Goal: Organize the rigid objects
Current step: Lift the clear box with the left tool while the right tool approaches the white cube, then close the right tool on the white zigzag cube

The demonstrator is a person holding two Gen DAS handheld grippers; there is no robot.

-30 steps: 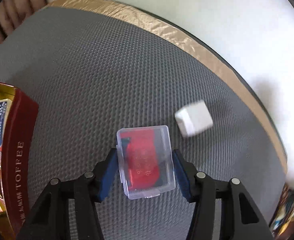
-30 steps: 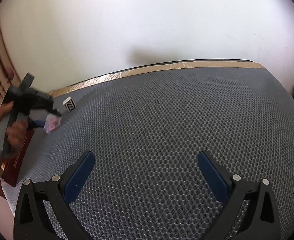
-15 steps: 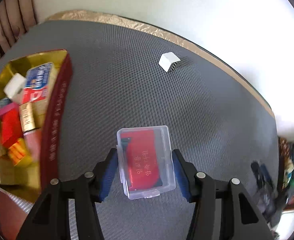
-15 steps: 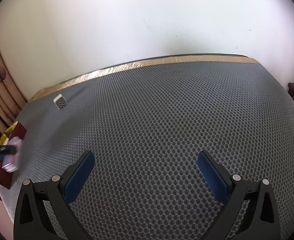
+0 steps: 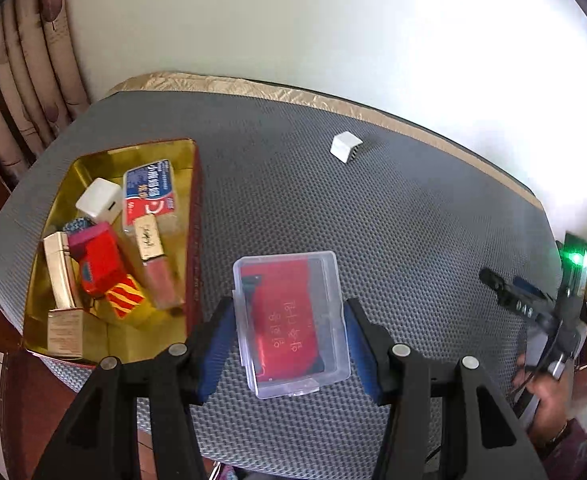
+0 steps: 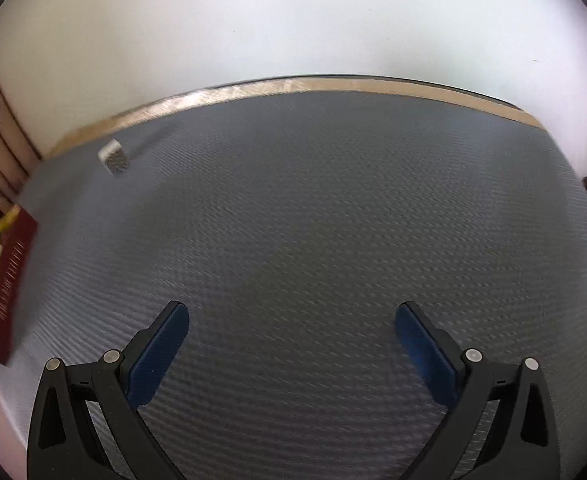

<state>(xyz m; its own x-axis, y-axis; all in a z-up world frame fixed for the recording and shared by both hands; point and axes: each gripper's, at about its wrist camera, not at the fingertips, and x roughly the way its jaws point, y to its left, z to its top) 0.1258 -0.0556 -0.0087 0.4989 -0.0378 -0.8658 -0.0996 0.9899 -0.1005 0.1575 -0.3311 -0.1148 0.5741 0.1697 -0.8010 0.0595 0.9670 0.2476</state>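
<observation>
Left gripper [image 5: 289, 326] clamped on clear card case [image 5: 291, 322] at lower centre, just right of crowded toffee tin [image 5: 192, 216] at left, risks snagging tin wall or landing askew on contents; right gripper [image 6: 291, 340] spread apart, empty.

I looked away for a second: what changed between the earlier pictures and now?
The left gripper carried the clear case up and away from the mat, bringing the gold tin into view. The grip stayed shut; the right gripper stayed open; the white cube never moved.
</observation>
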